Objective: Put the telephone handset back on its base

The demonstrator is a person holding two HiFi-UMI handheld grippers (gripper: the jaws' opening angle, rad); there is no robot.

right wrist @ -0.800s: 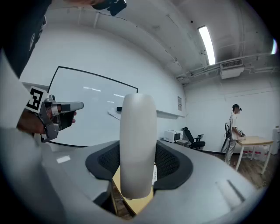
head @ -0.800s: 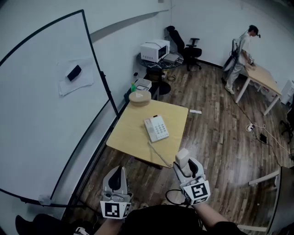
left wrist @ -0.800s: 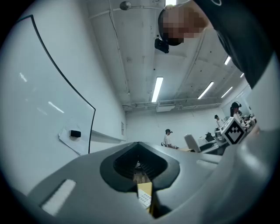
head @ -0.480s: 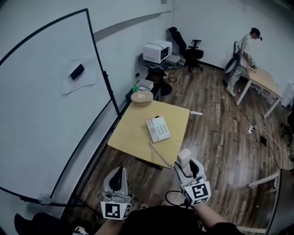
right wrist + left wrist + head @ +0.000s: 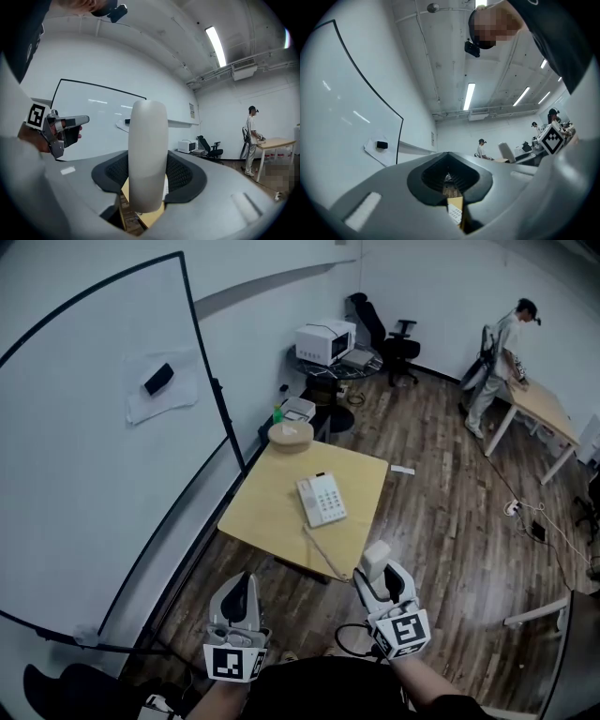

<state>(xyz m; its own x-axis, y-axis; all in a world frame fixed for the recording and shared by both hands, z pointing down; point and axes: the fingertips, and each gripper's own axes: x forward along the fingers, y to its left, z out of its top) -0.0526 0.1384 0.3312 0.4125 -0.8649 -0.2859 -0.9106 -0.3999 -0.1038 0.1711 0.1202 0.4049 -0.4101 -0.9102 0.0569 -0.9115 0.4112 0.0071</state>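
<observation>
The white telephone base point(image 5: 321, 500) lies on the light wooden table point(image 5: 272, 512), ahead of both grippers. Its cord point(image 5: 323, 554) runs off the table's near edge toward the white handset point(image 5: 375, 562). My right gripper point(image 5: 380, 579) is shut on the handset, off the table's near right corner. In the right gripper view the handset point(image 5: 148, 154) stands upright between the pads and fills the gap. My left gripper point(image 5: 244, 585) hovers to the left, shut and empty. In the left gripper view its jaws point(image 5: 449, 187) meet, and a sliver of the table shows through.
A large whiteboard point(image 5: 94, 427) stands along the left of the table. A round flat box point(image 5: 287, 435) sits at the table's far corner. Farther off are a microwave point(image 5: 325, 339), an office chair point(image 5: 389, 334), and a person point(image 5: 497, 348) at another table. Cables lie on the wooden floor.
The head view has shifted slightly, so the table and the room sit a little differently in it. Both grippers keep their places and the handset stays in the right one.
</observation>
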